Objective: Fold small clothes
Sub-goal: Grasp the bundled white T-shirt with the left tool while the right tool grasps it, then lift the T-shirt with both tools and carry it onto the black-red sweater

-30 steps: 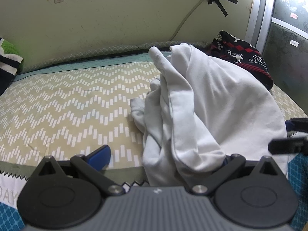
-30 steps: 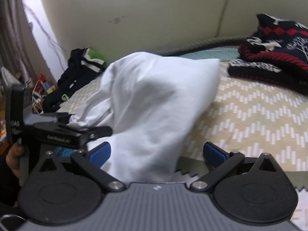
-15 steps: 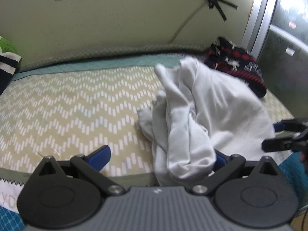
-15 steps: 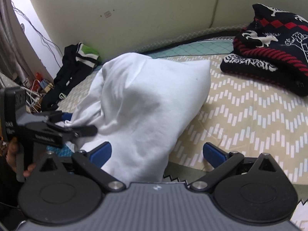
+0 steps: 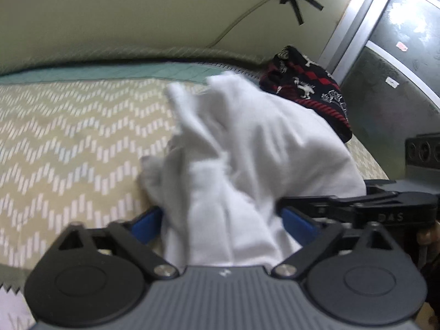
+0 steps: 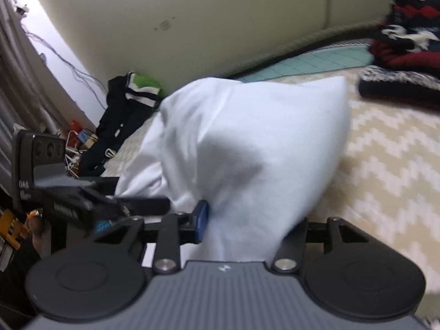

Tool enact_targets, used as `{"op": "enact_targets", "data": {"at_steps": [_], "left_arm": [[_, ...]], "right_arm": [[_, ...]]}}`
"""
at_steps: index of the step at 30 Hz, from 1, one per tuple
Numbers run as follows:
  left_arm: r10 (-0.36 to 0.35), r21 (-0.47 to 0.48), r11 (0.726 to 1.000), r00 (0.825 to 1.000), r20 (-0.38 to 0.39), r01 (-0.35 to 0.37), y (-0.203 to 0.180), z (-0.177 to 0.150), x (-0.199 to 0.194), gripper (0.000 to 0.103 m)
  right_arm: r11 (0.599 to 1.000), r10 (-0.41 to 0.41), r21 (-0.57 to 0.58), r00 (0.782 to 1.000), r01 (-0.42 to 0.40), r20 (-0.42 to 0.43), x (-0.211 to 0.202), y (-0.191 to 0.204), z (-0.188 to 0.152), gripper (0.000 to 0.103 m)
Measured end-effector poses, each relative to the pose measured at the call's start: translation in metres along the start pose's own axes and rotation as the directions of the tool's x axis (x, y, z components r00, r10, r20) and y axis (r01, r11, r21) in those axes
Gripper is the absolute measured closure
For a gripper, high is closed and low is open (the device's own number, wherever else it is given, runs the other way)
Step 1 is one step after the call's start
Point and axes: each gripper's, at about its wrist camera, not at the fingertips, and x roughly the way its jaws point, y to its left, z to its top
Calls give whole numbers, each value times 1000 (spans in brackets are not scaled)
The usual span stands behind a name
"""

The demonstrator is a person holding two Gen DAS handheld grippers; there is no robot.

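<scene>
Left claw (image 5: pixel 220 222): jaws closing, with the near edge of the white garment (image 5: pixel 247 148) bunched between the blue pads (image 5: pixel 145 224); whether both pads already press the cloth cannot be told from the blurred picture.
Right claw (image 6: pixel 247 220): jaws closing and about half shut, a fold of the same white garment (image 6: pixel 247 148) between them; the left blue pad (image 6: pixel 202 221) touches the cloth, the other pad is hidden behind it.
White garment: heaped in a soft mound on the bed (image 5: pixel 68 143), its near end raised at the two claws.
Bed: covered with a tan sheet in a white zigzag pattern, with a teal strip along the wall.
Dark sweater (image 5: pixel 308 93): red, white and navy pattern, lying at the far right corner of the bed, just behind the white garment.
Dark clothes (image 6: pixel 123 115): black with green and white stripes, piled at the far left end of the bed.
</scene>
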Motion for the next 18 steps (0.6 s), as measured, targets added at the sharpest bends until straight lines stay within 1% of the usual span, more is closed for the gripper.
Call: {"op": "enact_targets", "data": {"at_steps": [1,2,3,4,5,7,10,12,13,16,18], "left_arm": [[16,6,1000,1000,7,-16,-2,0,0,36],[45,7,999,999,11,-45,-4,0,0,45],[47,2,999,999,7,-47,-5,3,0,48],[32,-18,999,999,1,-32,-5,8,0,53],[21,-33,999,1000,-3,-21,-6,15,0,56],[10,-13,1000,1000,19,-10,-19,39,-1,59],[4,64,998,997,76,-9,-50,87,1,59],[-20,120,993,993,114,6,-76,126,9,59],[-36,148,989,991,130,16,-88,146,16,59],[-102,197,978,984,147,72,-123,202,47,59],[-143,195,974,980,136,115,-141,230,77,58]], "right_arm": [[1000,-1,-9,1000,1,2,2,1,2,58],[1000,-6,-25,1000,6,5,3,3,4,64],[999,-9,-44,1000,9,13,1,6,6,68],[998,-5,-69,1000,6,20,-2,9,9,79],[996,2,-86,1000,0,29,-5,10,12,83],[991,-1,-135,997,11,74,-18,15,24,85],[984,-24,-169,985,54,171,-43,8,54,85],[980,-52,-172,967,96,248,-68,-4,79,85],[975,-78,-179,954,134,290,-81,-9,92,85],[958,-167,-155,906,243,388,-117,-31,127,85],[947,-224,-116,874,300,430,-132,-51,144,85]]}}
